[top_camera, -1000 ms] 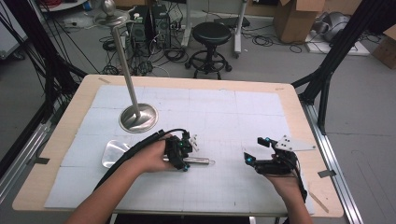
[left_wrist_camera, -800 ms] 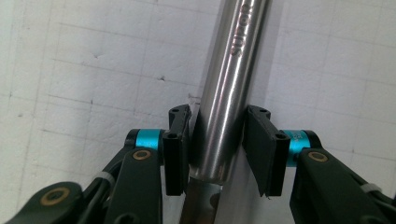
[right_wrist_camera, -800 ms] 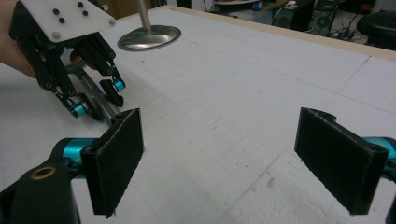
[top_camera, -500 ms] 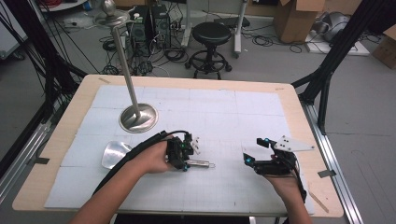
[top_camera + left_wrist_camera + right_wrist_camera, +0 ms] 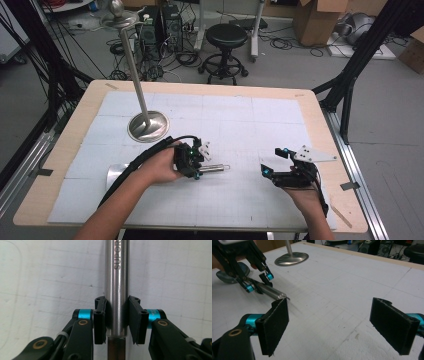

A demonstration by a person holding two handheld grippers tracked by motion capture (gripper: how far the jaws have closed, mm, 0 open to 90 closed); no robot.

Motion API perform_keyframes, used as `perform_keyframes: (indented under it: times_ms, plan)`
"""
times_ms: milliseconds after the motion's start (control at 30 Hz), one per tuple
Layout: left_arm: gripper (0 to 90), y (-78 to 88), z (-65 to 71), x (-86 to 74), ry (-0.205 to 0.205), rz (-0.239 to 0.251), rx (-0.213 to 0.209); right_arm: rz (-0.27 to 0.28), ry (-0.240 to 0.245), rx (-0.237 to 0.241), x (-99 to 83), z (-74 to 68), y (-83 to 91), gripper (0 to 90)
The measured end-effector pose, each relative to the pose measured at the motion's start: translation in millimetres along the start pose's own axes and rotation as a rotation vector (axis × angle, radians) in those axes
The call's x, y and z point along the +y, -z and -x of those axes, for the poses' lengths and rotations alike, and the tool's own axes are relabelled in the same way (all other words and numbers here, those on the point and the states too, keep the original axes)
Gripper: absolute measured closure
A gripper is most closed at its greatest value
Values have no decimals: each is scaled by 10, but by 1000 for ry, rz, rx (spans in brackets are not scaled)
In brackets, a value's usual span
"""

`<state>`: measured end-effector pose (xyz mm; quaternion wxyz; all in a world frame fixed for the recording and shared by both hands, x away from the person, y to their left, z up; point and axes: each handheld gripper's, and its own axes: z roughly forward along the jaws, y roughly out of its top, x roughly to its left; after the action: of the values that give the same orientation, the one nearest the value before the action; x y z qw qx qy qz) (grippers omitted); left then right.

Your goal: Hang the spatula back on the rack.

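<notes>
Left tongs (image 5: 117,320): both black pads are pressed against the sides of one steel handle (image 5: 117,290), which runs straight up between them in the left gripper view and bears stamped lettering; the jaws have just been closing onto it. In the high view the left tongs (image 5: 196,162) lie low over the front half of the tabletop (image 5: 310,105), left of its middle, with the steel handle (image 5: 216,168) lying flat on the surface and pointing toward the right edge. A shiny rounded metal part (image 5: 114,174) shows behind the left forearm, toward the left edge; whether it joins the handle cannot be told.

Right tongs (image 5: 329,322): the two pads stand wide apart with nothing between them. In the high view the right tongs (image 5: 270,167) rest near the front right corner, well apart from the handle.

Count: two tongs, one handle, one upright steel stand (image 5: 147,125) whose round base sits on the left half of the tabletop, toward the far edge.

Surface: a pale wooden tabletop covered by a white gridded mat (image 5: 240,120). Room: grey floor, one black stool (image 5: 227,37) beyond the far edge, cables, computer cases, cardboard boxes (image 5: 320,20).
</notes>
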<state>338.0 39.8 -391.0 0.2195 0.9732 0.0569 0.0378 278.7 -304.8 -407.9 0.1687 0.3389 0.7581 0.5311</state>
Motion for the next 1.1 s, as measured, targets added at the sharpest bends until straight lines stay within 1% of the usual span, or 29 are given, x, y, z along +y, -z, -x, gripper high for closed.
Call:
perform_keyframes:
  times_ms: [33,67,133,233,400,467,500,533,567,633,700,733,833,867,900,1033,1100]
  plan:
    - [690,54,-3,-9,10,20,11,-3,-4,0,-2,-2,1,149]
    - [690,113,-10,-20,16,37,13,-5,-7,1,-3,-3,0,149]
    - [690,232,-25,-48,34,89,25,-4,-2,-1,-4,-2,-6,149]
    - [690,411,-57,-93,49,163,34,-10,-5,-1,-5,-11,-12,149]
    - [690,691,-84,-168,85,281,41,-8,-3,-3,-10,-9,-14,149]
    - [690,783,-93,-198,107,324,52,-8,-2,-4,-10,-9,-15,148]
    - [690,832,-105,-214,109,337,57,-10,-2,-4,-11,-10,-15,149]
    - [690,872,-105,-230,120,357,56,-8,-2,-5,-12,-12,-17,149]
    - [691,921,-113,-246,117,367,60,-10,-4,-5,-14,-15,-16,149]
    - [691,1000,-108,-277,135,406,62,-14,-10,-3,-18,-20,-14,149]
    - [691,1082,-104,-305,149,434,75,-15,-11,-3,-19,-21,-14,149]
    - [691,1126,-114,-318,141,443,88,-14,-7,-3,-19,-18,-16,149]
    - [691,1257,-121,-357,157,486,103,-15,-3,-4,-18,-19,-23,149]
    - [691,1300,-117,-369,170,503,108,-15,-3,-6,-19,-19,-24,149]
    - [691,1341,-125,-382,167,520,115,-15,-3,-4,-19,-18,-22,149]
    - [691,1499,-135,-427,170,559,142,-14,-8,-4,-19,-20,-16,149]
    - [692,1548,-133,-441,179,584,144,-13,-10,-4,-18,-23,-15,148]
